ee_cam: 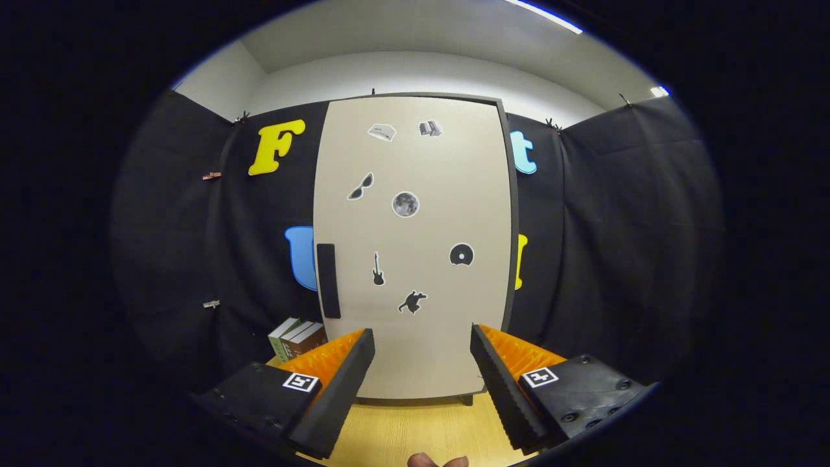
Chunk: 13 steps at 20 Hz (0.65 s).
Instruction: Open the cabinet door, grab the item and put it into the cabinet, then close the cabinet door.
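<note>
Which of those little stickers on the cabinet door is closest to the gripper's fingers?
The dark turtle-like sticker, lowest on the cabinet door. It sits just above the gap of the open gripper; the guitar sticker and disc sticker are higher up.

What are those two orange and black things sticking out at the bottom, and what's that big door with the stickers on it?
Those are the two fingers of a gripper, a grabbing tool a person holds in a hand. The camera rides on the tool and looks forward along the fingers, so you see what the tool sees. The fingers are spread wide open and hold nothing. Beyond them stands a cabinet, and its pale door is shut. The door has little black picture stickers and a dark handle along one edge. Beside the cabinet, on that handle side, a few books sit on the wooden table.
</note>
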Tool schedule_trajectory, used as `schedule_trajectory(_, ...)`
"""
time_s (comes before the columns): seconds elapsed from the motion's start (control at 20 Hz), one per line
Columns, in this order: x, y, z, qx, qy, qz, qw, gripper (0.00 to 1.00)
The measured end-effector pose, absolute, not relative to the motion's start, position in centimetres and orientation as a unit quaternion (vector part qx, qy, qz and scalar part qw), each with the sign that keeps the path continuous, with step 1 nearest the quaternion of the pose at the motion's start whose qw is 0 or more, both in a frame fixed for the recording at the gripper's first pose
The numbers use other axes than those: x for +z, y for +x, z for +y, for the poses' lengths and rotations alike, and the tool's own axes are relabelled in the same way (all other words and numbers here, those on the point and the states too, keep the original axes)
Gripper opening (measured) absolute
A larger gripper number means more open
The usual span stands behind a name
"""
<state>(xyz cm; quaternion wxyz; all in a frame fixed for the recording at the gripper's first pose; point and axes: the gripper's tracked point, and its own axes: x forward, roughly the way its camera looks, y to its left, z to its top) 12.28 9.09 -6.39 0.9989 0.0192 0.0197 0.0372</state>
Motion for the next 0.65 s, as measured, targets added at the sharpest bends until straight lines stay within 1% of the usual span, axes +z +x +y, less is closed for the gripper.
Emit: schedule_trajectory(0.65,-5.88,12.11,9.56,0.043,0.023,0.013,0.999,0.97)
